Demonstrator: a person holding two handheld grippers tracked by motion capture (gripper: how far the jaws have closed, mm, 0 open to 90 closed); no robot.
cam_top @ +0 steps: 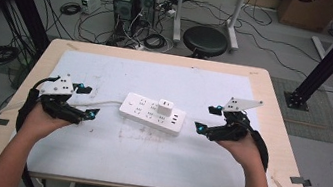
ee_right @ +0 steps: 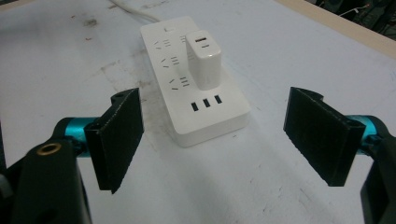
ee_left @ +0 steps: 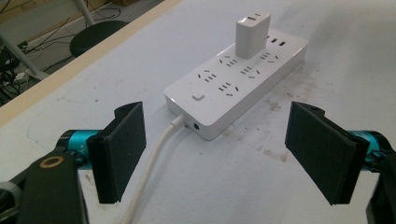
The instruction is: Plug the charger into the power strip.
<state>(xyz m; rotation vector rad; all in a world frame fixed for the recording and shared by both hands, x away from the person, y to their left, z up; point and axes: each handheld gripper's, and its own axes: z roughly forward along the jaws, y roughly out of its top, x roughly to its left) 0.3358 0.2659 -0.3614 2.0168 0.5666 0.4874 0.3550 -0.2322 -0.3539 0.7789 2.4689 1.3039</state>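
White table (cam_top: 109,155) carries a power strip (cam_top: 151,113) with charger (cam_top: 165,107) plugged in; your left gripper (cam_top: 86,100) and right gripper (cam_top: 208,119) flank it, jaws spread.

A power strip (cam_top: 152,113) lies at the middle of the surface (cam_top: 143,161), with a charger (cam_top: 165,107) plugged upright into it. The left gripper (cam_top: 86,101) sits to its left, the right gripper (cam_top: 207,119) to its right, both apart from it.

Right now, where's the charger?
The charger stands plugged into the power strip at mid-table in the high view, toward the strip's right end, between both tools.
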